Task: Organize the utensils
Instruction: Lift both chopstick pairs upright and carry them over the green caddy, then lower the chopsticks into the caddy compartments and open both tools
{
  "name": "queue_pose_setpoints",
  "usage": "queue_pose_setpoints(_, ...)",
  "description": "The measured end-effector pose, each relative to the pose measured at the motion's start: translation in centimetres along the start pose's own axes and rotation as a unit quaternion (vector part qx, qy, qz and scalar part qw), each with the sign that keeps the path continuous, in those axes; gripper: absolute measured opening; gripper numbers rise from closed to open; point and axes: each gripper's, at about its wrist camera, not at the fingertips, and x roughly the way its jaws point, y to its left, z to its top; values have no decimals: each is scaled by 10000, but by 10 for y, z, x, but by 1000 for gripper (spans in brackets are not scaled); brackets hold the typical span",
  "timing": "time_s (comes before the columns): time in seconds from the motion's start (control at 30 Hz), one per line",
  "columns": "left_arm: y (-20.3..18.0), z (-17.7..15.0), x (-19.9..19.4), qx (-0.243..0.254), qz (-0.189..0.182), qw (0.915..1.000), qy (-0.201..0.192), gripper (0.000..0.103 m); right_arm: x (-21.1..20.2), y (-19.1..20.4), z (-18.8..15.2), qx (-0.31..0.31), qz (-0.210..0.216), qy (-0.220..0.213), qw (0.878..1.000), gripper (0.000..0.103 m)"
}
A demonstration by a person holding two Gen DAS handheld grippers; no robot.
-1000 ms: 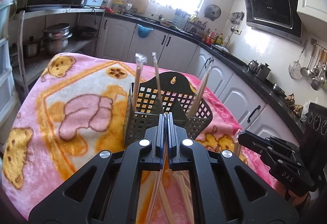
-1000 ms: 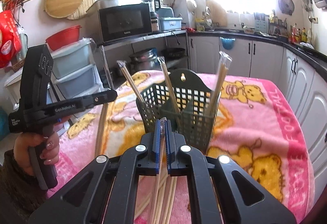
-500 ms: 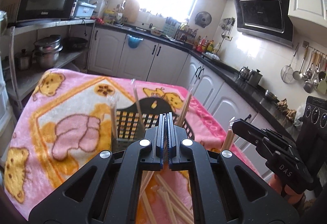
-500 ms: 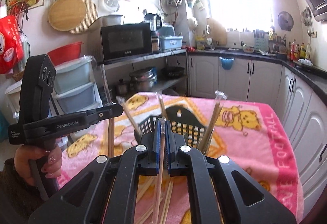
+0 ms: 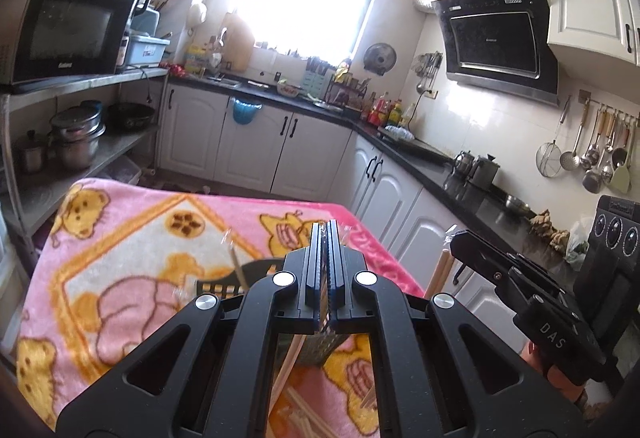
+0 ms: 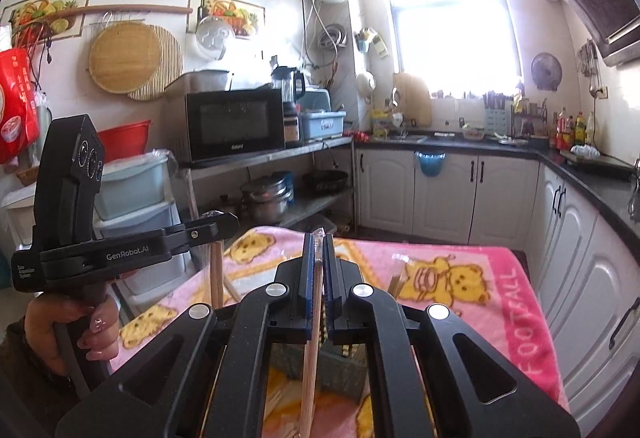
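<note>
- Left claw (image 5: 325, 270): clenched on a wrapped chopstick pair (image 5: 289, 366). The stick is seen hanging down below the pads in its own view; from the right wrist view the same pair (image 6: 216, 274) hangs straight down from the tip of the left claw (image 6: 224, 227).
- Right claw (image 6: 316, 278): clenched on a second wrapped chopstick pair (image 6: 311, 358), clear wrapper end poking out above the pads. Seen from the left view, that pair (image 5: 440, 274) hangs below the right claw (image 5: 460, 238).
- Both pairs are gripped near the top end so the long part hangs free and vertical; judged as set up for a tip-first drop into a holder slot.
- Both claws are held well above the bench, so the lower stick ends look clear of the rim of the utensil basket (image 5: 224, 284).
- Utensil basket: dark mesh, standing on the pink bear blanket (image 5: 120, 238) covering the bench, mostly hidden behind the claw bodies. Part of the mesh is visible under the right claw (image 6: 344, 374).
- Wrapped sticks already stand in the basket, leaning against its walls (image 5: 236, 266).
- More loose chopsticks (image 6: 280, 402) lie flat on the blanket in front of the basket, so sorting is judged unfinished.
- Risk: thin round sticks in slick wrapper may swing or slip in the pads.
</note>
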Motion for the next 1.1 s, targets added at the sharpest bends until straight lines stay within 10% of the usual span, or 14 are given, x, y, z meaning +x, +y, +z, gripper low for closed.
queue_pose_setpoints(1.1, 37, 63, 25, -346, 211, 9944, -972, 1, 49, -13, 50, -47, -201, -756, 9969, 4)
